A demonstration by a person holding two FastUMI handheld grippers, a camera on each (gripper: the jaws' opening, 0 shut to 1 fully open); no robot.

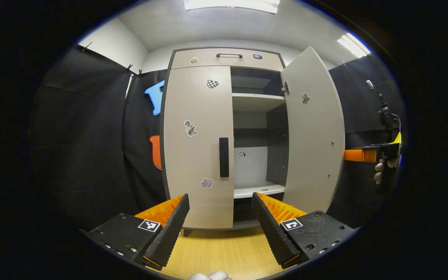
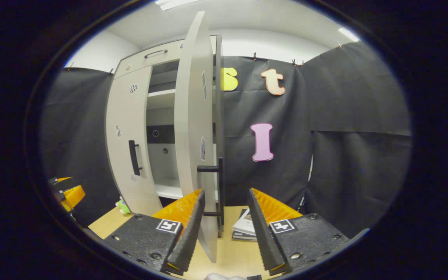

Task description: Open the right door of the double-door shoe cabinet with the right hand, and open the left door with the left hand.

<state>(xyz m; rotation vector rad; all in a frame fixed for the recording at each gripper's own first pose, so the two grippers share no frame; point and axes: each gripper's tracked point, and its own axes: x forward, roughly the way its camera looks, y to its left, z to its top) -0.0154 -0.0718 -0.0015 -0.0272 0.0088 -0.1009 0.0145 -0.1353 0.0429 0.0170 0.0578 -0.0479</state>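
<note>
The pale shoe cabinet [image 1: 224, 58] has its left door [image 1: 196, 147] closed, with a black vertical handle [image 1: 224, 157] at the inner edge. The right door [image 1: 313, 132] is swung wide, baring the shelves [image 1: 257, 102]. My left gripper [image 1: 220, 196] is open, low in front of the left door and short of its handle. In the right gripper view the right door [image 2: 193, 128] is seen nearly edge-on. Its black handle [image 2: 220, 182] stands just beyond my open right gripper [image 2: 226, 192], in line with the gap between the fingers, neither pressing on it.
The cabinet stands on a light wooden surface [image 1: 224, 252]. A stack of magazines [image 2: 247, 225] lies on that surface right of the open door, and a small green toy [image 2: 123, 206] sits by the cabinet's left foot. Black cloth walls close both sides. The other gripper and a gloved hand [image 1: 379, 173] show at far right.
</note>
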